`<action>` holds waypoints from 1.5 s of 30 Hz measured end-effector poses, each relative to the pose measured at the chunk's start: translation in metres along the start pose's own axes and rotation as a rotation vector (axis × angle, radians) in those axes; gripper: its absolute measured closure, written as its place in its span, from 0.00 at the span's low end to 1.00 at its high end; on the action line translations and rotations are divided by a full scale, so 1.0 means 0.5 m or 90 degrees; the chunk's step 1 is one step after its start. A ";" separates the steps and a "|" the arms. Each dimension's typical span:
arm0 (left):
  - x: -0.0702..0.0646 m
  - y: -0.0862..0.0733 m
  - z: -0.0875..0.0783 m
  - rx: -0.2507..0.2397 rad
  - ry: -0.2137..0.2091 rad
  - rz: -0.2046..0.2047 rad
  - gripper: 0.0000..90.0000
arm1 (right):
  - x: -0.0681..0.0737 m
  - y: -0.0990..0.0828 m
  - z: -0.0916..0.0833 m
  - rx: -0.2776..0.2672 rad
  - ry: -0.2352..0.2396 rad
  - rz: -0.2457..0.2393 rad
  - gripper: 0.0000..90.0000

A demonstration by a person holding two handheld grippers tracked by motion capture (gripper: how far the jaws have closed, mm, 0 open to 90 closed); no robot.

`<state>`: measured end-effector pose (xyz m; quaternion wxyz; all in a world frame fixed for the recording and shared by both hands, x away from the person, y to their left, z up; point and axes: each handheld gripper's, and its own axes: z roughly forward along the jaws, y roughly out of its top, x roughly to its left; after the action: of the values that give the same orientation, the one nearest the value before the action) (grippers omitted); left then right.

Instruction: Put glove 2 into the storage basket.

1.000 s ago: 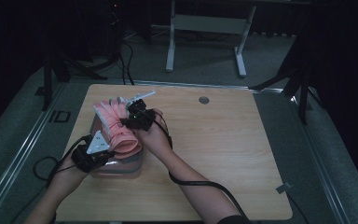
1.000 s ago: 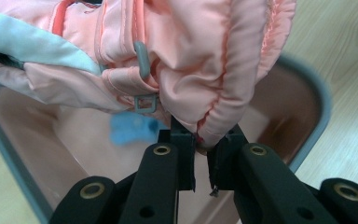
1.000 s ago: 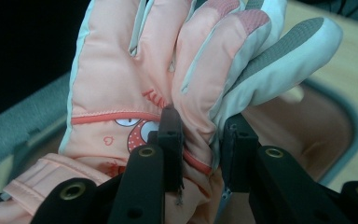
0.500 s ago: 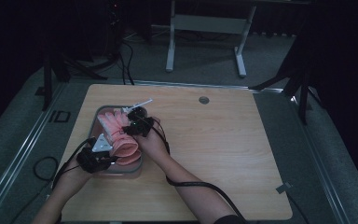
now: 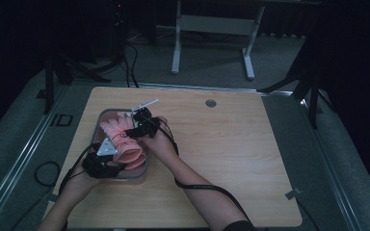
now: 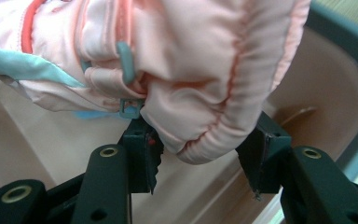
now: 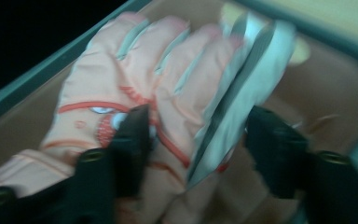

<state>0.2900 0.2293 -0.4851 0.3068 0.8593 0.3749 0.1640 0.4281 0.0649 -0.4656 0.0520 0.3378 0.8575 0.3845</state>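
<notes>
Padding and stitched seams marked the pink ski gloves point(image 5: 121, 139), which lay in a shallow tray point(image 5: 139, 174) with a grey rim and a smooth pinkish-tan inside, set on the left part of the pale wood-grain table point(image 5: 231, 159). At the tray's near end the left gripper point(image 5: 107, 153), black with a grey three-cornered plate on top, had its jaws set either side of a glove's puffy gathered cuff point(image 6: 205, 140); in the left gripper view the cuff sat between the serrated black pads with a little space at each side, so the jaws were parted about it and I could not tell whether they pressed it. A small grey clasp point(image 6: 129, 108) and a pale teal trim point(image 6: 32, 70) showed on the satiny fabric. Farther right, at the tray's far end, the right gripper point(image 5: 142, 126) reached over the gloves' finger end. The right gripper view, somewhat blurred, showed its jaws spread wide around a glove's back point(image 7: 135, 88), which bore orange piping and light grey-blue strips between the fingers. A round grey grommet point(image 5: 210, 103) sat in the tabletop near the far edge.
</notes>
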 end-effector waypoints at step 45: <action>-0.170 0.144 -0.048 -0.224 -0.056 0.015 0.07 | -0.084 -0.164 -0.274 -0.110 0.040 -0.073 0.16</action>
<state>0.2607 0.1375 -0.4244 0.4667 0.8028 0.3168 0.1932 0.3682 -0.0858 -0.4337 0.0757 0.2703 0.8404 0.4636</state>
